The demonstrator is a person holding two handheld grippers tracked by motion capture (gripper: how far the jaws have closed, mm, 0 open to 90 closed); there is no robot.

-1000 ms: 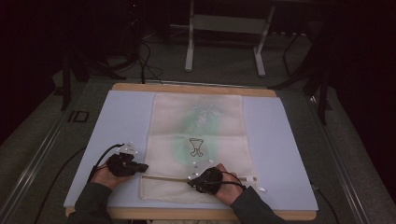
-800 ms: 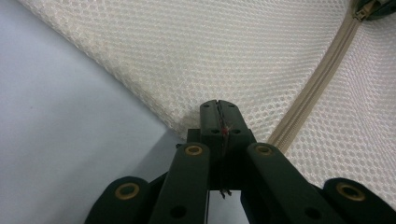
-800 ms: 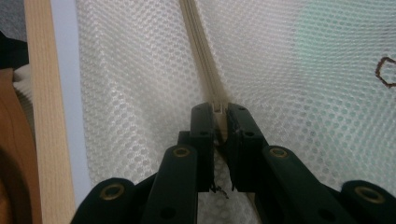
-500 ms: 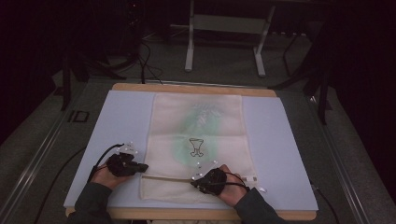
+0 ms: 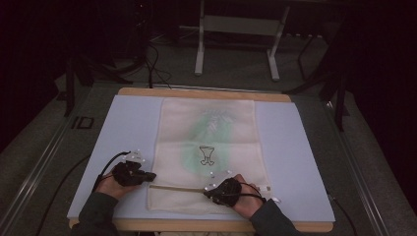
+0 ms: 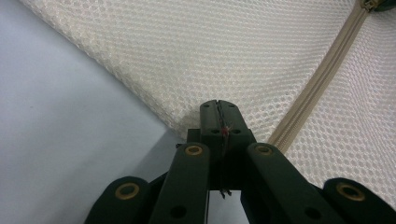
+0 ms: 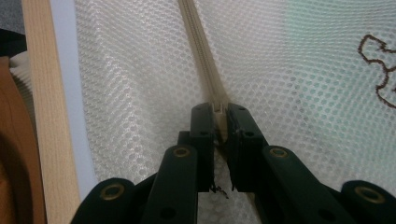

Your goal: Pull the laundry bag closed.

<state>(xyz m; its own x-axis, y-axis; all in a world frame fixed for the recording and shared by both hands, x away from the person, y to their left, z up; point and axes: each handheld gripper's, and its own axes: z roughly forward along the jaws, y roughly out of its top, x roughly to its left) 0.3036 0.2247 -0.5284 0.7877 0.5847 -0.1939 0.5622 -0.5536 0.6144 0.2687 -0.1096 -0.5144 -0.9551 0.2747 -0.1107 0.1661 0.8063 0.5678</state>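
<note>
Mesh bag [image 5: 206, 147] lies flat on the blue mat [image 5: 123, 128], long axis running away from the person, zipper [image 5: 179, 188] across the near end. A green item with a dark outline print [image 5: 206, 155] shows through the mesh around the middle of the bag.

Left gripper [image 5: 147, 176]: jaws closed on the bag's left edge, right at the zipper's end. The left gripper view shows the jaws pressed together on the mesh [image 6: 261, 56], the tape [image 6: 322, 79] running off up and to the right.

Right gripper [image 5: 210, 192]: on the zipper line, about mid-width of the bag. In the right gripper view the jaws pinch a small pale piece on the tape [image 7: 201, 51], probably the slider [image 7: 217, 108] or its pull; too small to tell which.

Step in hand, as judged: working the zipper, left gripper anchoring the bag end, right gripper holding the slider. Whether it is being opened or closed cannot be told.

Next move calls for: a pull straight along the tape, low to the mat, with the left grip firm so the mesh stays taut. Risk: mesh bunching or the pull slipping out of the pads.
</note>
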